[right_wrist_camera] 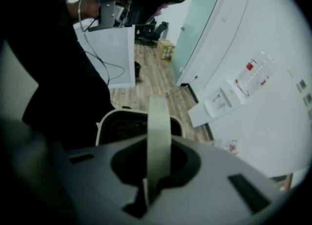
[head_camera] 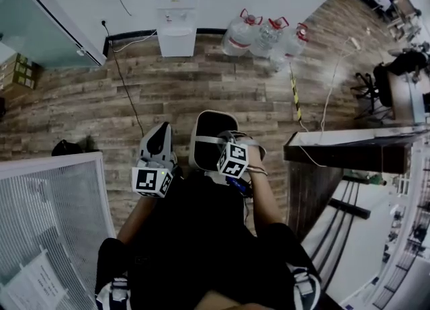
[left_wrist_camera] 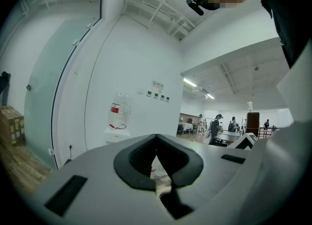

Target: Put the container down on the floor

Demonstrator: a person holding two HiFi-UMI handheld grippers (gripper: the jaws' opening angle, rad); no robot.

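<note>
My right tongs [right_wrist_camera: 156, 159] are clamped tight on the handle [right_wrist_camera: 159, 116], a pale strap, and point steeply down. The container [right_wrist_camera: 127, 127] hangs under them, mouth up, and looks clear of the wood floor [head_camera: 168, 93], so it's not down yet. Left tongs [left_wrist_camera: 156, 138] are level, jaws together, nothing in them; in the head view they sit just left of the container's rim, and I can't tell if they touch it. Job now, I reckon: lower straight & slow so the container doesn't swing on that thin handle. Grip looks approx mid-handle, so it should hang about level; if it tips, the left tongs can steady the rim. Aim for bare boards in front of me, away from the black cable [head_camera: 127, 100] on the left and the desk [head_camera: 349, 146] on the right. Don't open til the base sits flat & the handle goes slack. Then open wide and lift off w/o snagging the strap.
</note>
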